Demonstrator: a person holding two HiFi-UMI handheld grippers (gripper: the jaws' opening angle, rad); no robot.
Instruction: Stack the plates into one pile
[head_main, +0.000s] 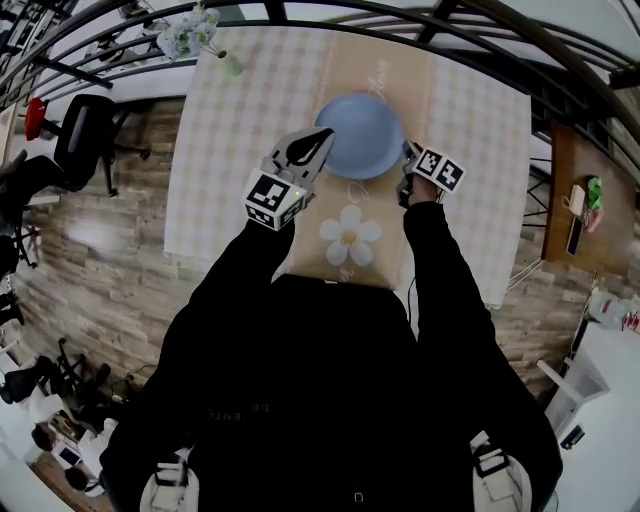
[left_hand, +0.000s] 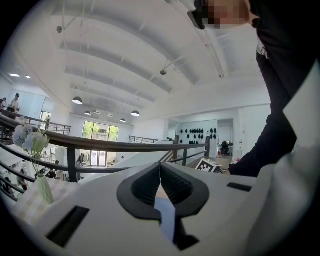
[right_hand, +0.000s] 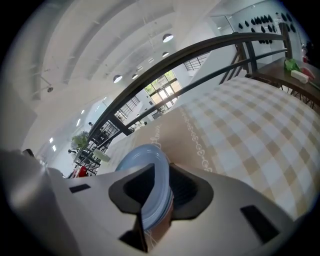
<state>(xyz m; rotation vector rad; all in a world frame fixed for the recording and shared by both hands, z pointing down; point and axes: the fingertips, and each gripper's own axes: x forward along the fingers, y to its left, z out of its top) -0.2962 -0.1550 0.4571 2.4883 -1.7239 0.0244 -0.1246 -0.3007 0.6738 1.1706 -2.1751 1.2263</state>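
Black sleeves (head_main: 240, 270) nearest us | left claw (left_hand: 160, 167) pinched the rim of the pile of round pale-blue plates (head_main: 362, 135), right claw (right_hand: 160, 170) stood spread around that rim | pile sat on the checked tabletop (head_main: 230, 130) | we judged placing done; next: loosen left, withdraw both.

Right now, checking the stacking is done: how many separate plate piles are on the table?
1: a pile of blue plates straight ahead, its rim between the right gripper's open jaws. Plates under the top one may be hidden.
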